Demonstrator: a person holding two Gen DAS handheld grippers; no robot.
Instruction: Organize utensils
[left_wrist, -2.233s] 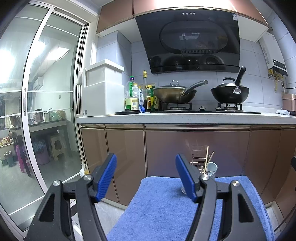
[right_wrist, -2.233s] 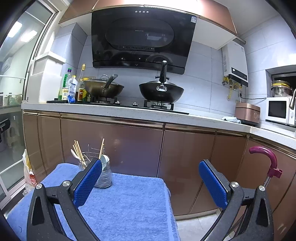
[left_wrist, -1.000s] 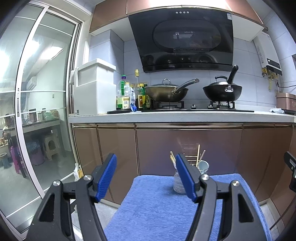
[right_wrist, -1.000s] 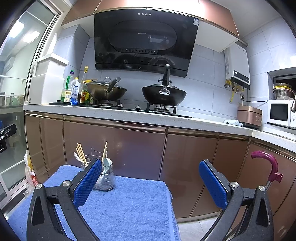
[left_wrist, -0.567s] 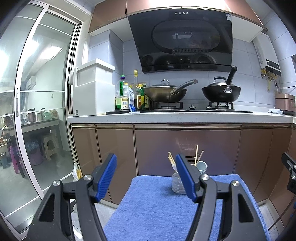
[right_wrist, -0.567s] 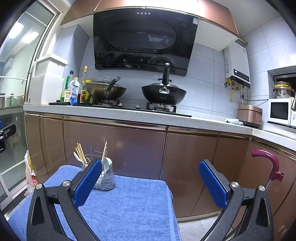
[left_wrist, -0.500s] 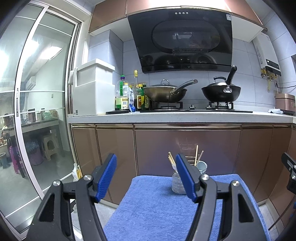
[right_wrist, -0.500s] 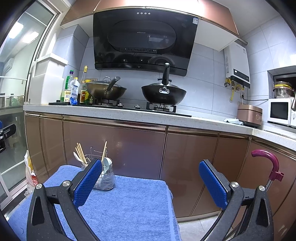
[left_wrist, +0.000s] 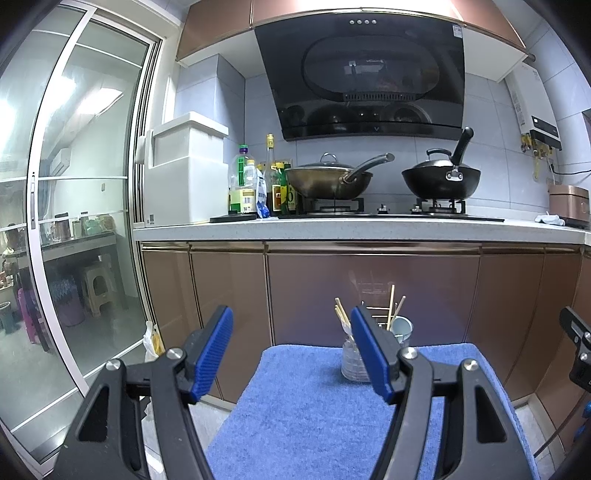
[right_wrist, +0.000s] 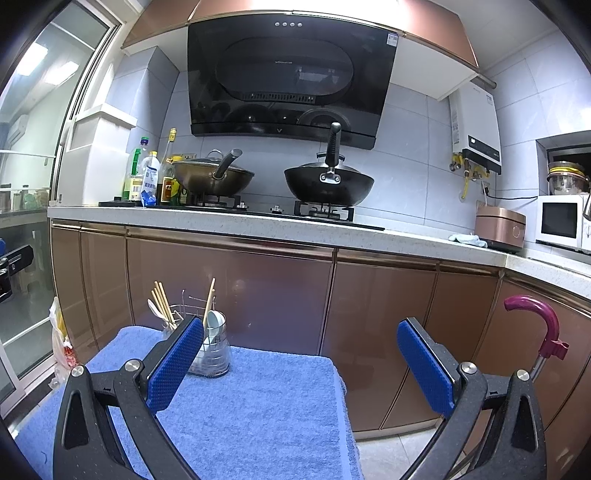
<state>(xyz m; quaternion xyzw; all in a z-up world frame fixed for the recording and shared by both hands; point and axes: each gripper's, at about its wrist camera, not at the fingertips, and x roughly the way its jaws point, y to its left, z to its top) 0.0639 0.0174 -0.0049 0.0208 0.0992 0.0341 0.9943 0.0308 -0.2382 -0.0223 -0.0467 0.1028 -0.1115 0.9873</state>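
Left wrist view: my left gripper (left_wrist: 291, 350) is spread wide, nothing between the pads. The utensil holder (left_wrist: 354, 360) stands at the far end of the blue towel (left_wrist: 314, 413), in front of the brown cabinet doors (left_wrist: 369, 288). From here it sits ahead and partly hidden behind my right-hand finger (left_wrist: 369, 354), so it's off the gripper centreline, toward the right. Chopsticks (left_wrist: 341, 314) stick up out of it, tilted. A pale spoon bowl (left_wrist: 402, 326) shows on the right side of it.

Handling guess: chopsticks look like thin wood, so light, stiff, likely to roll or pivot if pinched near an end. I'd pinch the upper shaft, above the rim, pads across the stick. The spoon looks ceramic, so smooth, slippery, chip-prone; grip the handle, not the bowl. Holder looks like clear cup plus wire frame; light enough to tip if I drag a stick sideways, so pull straight up.

Right wrist view: my right gripper (right_wrist: 299, 356) is also wide apart and empty. Utensil holder (right_wrist: 212, 354) is ahead and to the left, just past my left-hand finger (right_wrist: 173, 363), not touching as far as I can tell. Chopsticks (right_wrist: 162, 301) lean left, one single stick (right_wrist: 209, 297) leans right, spoon (right_wrist: 213, 321) beside it. Towel (right_wrist: 258, 406) is bare between me and the holder.
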